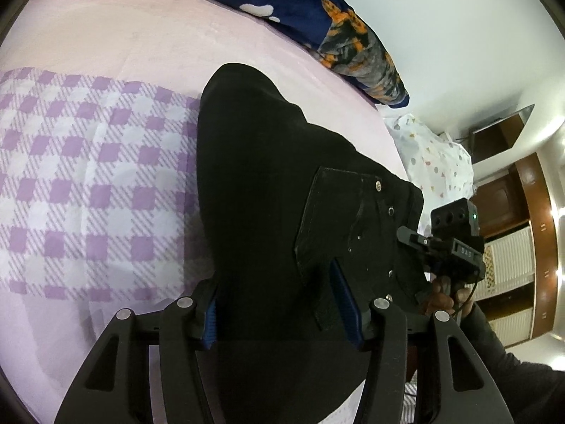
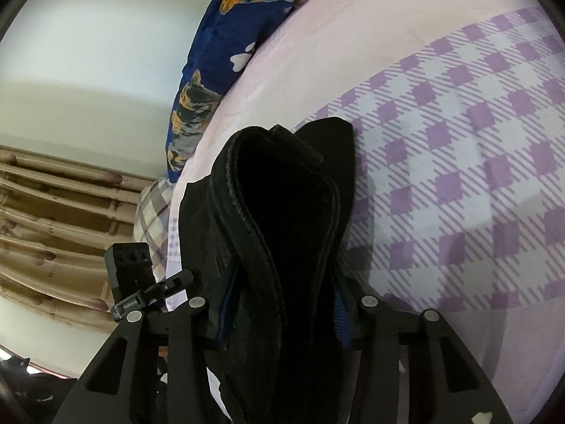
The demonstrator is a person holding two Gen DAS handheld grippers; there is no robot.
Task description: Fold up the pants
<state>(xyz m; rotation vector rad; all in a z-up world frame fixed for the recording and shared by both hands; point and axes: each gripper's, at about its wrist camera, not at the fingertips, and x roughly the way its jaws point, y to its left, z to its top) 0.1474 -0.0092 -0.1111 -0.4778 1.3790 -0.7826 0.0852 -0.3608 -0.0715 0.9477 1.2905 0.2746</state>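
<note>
Black pants (image 1: 268,183) hang lifted over a bed with a pink and purple-checked sheet (image 1: 88,176). In the left wrist view my left gripper (image 1: 279,304) is shut on the pants near a back pocket with rivets (image 1: 339,219); blue pads press the cloth from both sides. The other gripper (image 1: 455,243) holds the waist edge at the right. In the right wrist view my right gripper (image 2: 282,304) is shut on the bunched black waistband (image 2: 282,212), which stands up between the fingers. The left gripper's body (image 2: 141,282) shows at the lower left.
A dark blue blanket with orange and grey animal print (image 1: 356,35) lies along the bed's far side. A white dotted pillow (image 1: 434,155) sits by the bed's edge. Wooden wardrobes (image 1: 522,219) stand beyond. Beige curtains (image 2: 53,219) hang at the left.
</note>
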